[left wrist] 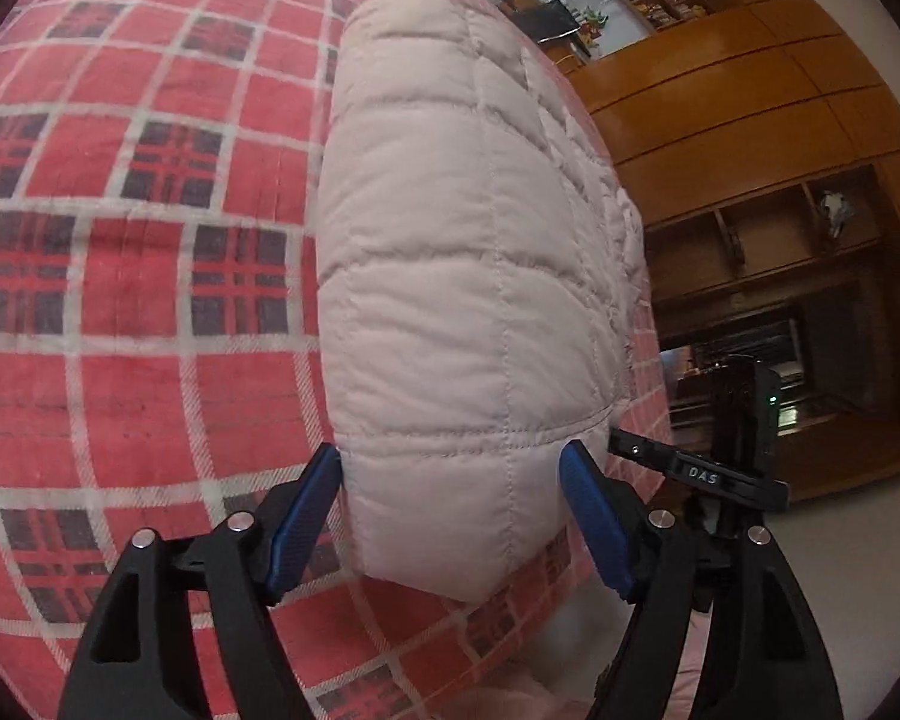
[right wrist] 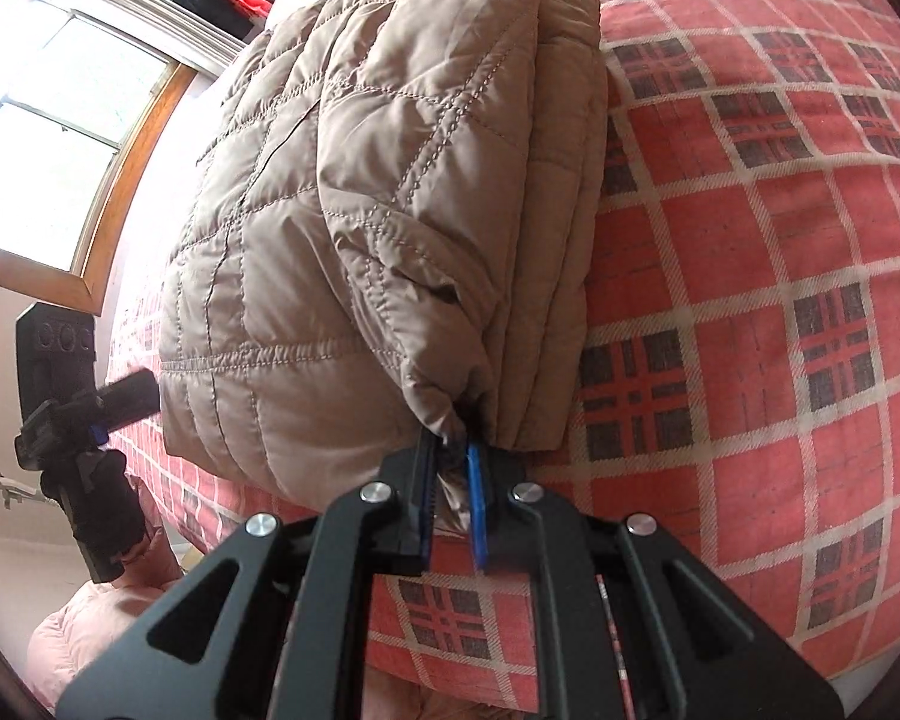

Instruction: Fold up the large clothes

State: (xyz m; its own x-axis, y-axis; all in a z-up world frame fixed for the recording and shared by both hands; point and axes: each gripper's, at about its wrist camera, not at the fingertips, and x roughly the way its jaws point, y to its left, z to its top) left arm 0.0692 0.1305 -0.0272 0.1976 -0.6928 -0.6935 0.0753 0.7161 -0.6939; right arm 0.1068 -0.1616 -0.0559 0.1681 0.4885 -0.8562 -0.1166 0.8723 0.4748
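A bed fills both views, covered with a soft red blanket checked in white lines and dark plaid squares. On it lies a quilted puffy jacket, folded into a thick, rounded bundle with stitched square panels; it looks pale in the left wrist view and tan in the right wrist view, where its stacked layers show along one edge and an elastic gathered hem runs across the near side. Behind the bed stand glossy wooden cabinets with open shelves, and on the other side a bright window in a wooden frame. The left hand-held gripper points along the bed at the near end of the bundle, its blue ribbed pads spread wide on either side of the padded fabric without squeezing it. The right hand-held gripper is tilted toward the bundle's lower corner, its jaws drawn nearly together and pinching a bunched fold of the jacket between the pads.
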